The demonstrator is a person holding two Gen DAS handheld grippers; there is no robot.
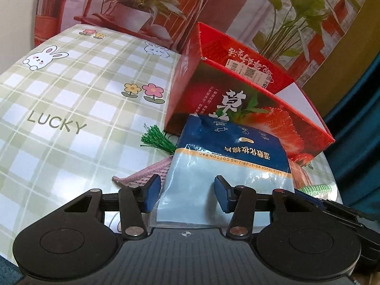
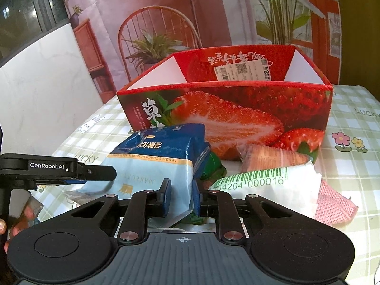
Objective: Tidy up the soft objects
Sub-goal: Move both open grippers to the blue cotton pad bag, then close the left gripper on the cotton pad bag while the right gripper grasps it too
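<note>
- Cotton pad bag (image 1: 228, 156), blue at the top and pale below, stands tilted on the table, its top leaning against the front wall of the strawberry box (image 2: 228, 109).
- Right gripper (image 2: 181, 198) is clenched on the bag's lower corner: both blue pads press into the pale plastic, and the film creases between them.
- Left gripper (image 1: 186, 193) straddles the bag's lower part with its jaws released; the left pad sits beside the bag's edge and the right pad lies over the pale front. Whether either pad touches the plastic, I cannot tell.
- In the right wrist view, the left gripper's black arm reaches in from the left edge and meets the bag's side; fingertips of a hand (image 2: 16, 225) show below it.
- Box is open at the top, red, printed with a cut strawberry, and stands on the checked green tablecloth (image 1: 71, 95) with rabbits, flowers and the word LUCKY.
- Green tassel (image 1: 155, 139) lies on the cloth just left of the bag, near the box's corner.
- Pink knitted piece (image 1: 142, 175) lies under the bag's left edge.
- White packet with a green barcode (image 2: 263, 185) lies just right of the bag, in front of the box.
- Pink mesh cloth (image 2: 332, 201) pokes out from under that packet on its right.
- Orange wrapped item (image 2: 268, 158) rests against the box's front, behind the white packet.
</note>
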